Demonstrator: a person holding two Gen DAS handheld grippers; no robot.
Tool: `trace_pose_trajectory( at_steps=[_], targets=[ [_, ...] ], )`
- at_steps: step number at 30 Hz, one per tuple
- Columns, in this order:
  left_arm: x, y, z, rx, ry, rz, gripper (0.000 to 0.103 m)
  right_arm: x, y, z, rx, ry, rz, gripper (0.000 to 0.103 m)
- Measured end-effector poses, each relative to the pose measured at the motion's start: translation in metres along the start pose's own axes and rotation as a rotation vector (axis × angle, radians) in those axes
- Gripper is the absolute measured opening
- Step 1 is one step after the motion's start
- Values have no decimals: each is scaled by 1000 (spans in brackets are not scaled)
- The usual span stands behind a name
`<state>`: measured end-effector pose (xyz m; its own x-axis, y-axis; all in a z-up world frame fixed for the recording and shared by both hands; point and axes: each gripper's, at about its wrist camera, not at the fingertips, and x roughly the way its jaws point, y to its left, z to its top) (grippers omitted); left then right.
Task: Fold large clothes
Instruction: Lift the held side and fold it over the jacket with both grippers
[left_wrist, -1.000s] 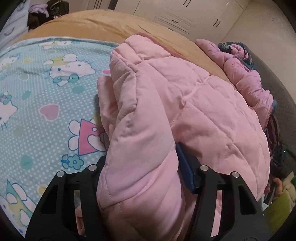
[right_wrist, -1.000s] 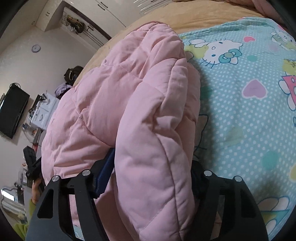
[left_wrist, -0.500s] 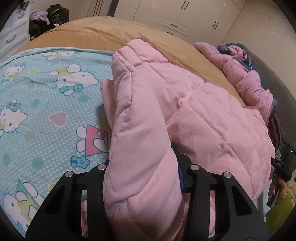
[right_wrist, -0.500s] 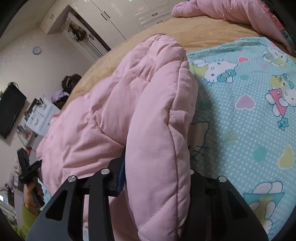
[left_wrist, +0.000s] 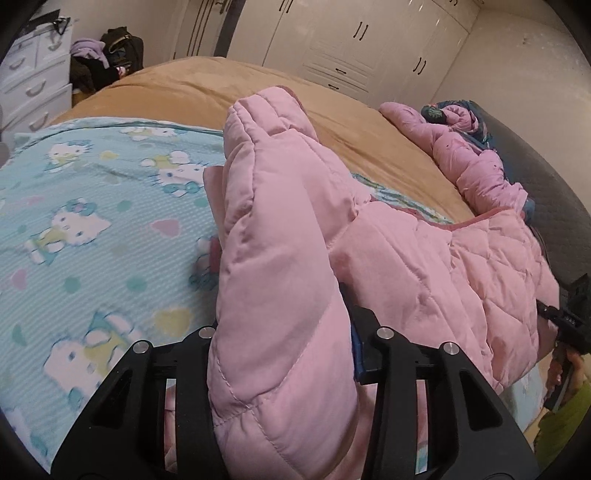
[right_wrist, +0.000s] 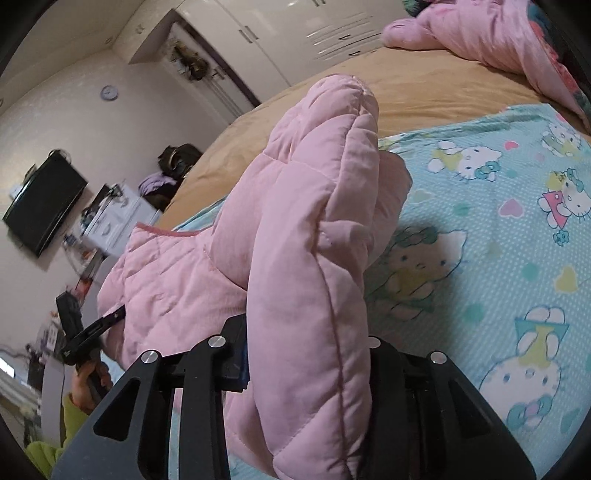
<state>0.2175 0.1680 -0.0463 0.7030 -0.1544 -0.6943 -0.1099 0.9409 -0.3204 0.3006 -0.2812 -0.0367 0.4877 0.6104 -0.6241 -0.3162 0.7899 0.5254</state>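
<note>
Left wrist view: my left tool (left_wrist: 284, 332) and right tool (right_wrist: 306, 343), now clenched on the pink quilted jacket (left_wrist: 424, 266), have lifted its edge off the bed (left_wrist: 92, 221), starting the fold.

Left gripper (left_wrist: 284, 332) clamped tight (angled downward)

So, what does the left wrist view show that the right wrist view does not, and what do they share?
Only the left wrist view shows the white drawers at the far left and the dark headboard at the right.

Only the right wrist view shows the black TV on the wall and the round clock.

Both show the pink quilted jacket, bunched between the jaws of the left gripper and of the right gripper. The right jaws are closing on it. Both also show the blue cartoon sheet, the tan blanket and white wardrobe doors.
</note>
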Motion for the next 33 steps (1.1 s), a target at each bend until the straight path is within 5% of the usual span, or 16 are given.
trace_pose_trajectory(
  at_steps=[16, 28, 33],
  targets=[
    [-48, 4, -47, 34, 43, 39, 33, -29, -5, -53, 88, 18, 59, 32],
    [-27, 18, -56, 12, 83, 80, 34, -9, -36, -64, 147, 51, -37, 34],
    [-18, 22, -55, 1, 96, 94, 36, 5, -43, -66, 179, 78, -108, 43]
  ],
)
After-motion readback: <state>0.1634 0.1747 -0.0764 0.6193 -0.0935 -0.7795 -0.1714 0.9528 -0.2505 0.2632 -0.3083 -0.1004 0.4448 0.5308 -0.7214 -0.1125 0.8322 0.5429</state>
